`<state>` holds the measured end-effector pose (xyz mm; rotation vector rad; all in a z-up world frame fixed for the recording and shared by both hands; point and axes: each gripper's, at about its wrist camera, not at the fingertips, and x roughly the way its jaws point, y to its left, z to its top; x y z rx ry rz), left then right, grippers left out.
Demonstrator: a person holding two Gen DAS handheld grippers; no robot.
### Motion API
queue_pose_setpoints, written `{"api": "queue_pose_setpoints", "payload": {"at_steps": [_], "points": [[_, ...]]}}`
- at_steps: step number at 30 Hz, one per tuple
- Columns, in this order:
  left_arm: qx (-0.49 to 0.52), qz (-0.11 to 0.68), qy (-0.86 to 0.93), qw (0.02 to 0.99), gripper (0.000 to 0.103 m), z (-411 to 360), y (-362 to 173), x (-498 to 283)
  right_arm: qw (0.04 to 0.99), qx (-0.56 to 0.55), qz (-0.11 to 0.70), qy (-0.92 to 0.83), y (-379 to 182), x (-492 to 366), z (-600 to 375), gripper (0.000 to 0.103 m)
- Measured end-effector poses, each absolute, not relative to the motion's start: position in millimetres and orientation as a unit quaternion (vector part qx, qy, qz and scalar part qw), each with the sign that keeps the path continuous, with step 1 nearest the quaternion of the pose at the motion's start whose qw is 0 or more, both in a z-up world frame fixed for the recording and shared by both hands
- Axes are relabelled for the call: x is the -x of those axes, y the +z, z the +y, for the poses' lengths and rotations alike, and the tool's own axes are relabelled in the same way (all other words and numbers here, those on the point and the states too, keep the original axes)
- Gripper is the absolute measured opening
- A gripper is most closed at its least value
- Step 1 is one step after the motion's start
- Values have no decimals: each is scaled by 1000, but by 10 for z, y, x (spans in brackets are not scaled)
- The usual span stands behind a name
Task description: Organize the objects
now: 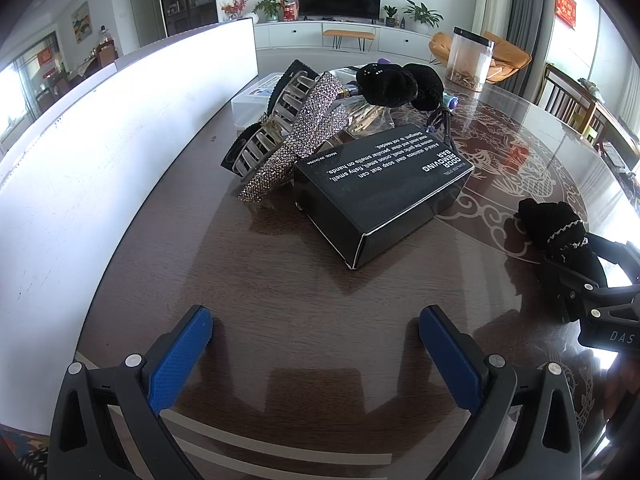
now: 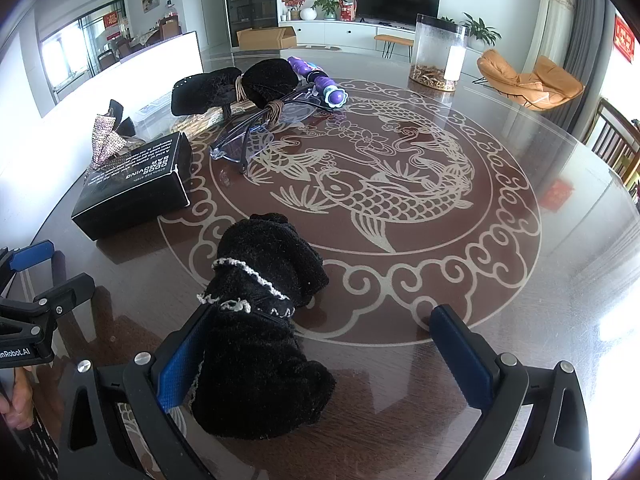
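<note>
The right gripper [image 2: 320, 356] has its blue-padded fingers [image 2: 182, 360] spread wide just above the round, glass-topped dark wood desk [image 2: 500, 300]. A black fuzzy fabric piece with white crocheted trim [image 2: 260, 320] lies on the desk between them, against the left pad and apart from the right one, so it is not clamped. It sits at the near side of the desk, overlapping the pale scroll border of the fish design.

The left gripper [image 1: 316, 356] hovers over bare wood near the desk's left edge, its fingers [image 1: 182, 354] also wide and holding nothing.

Beyond it lies a black rectangular cardboard box with white lettering [image 1: 380, 192]. A rhinestone-covered hair claw clip [image 1: 288, 136] leans against the box's far left side, beside a translucent plastic container [image 1: 252, 100] at the foot of a white upright board [image 1: 120, 140].

Farther in are a black velvet bow-shaped hair accessory [image 2: 236, 86], a pair of clear safety glasses [image 2: 256, 136] and a purple toy wand [image 2: 320, 80].

Toward the far edge stands a clear cylindrical jar with brown contents at its bottom [image 2: 438, 52].
</note>
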<state>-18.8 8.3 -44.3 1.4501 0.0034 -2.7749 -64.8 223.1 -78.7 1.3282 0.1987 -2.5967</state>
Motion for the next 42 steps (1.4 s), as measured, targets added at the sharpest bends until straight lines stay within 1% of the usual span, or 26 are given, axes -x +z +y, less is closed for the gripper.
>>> {"api": "queue_pose_setpoints", "payload": {"at_steps": [42], "points": [[-475, 11, -880, 17, 103, 11, -445, 196, 109, -452, 67, -883, -790, 648, 2230, 103]]}}
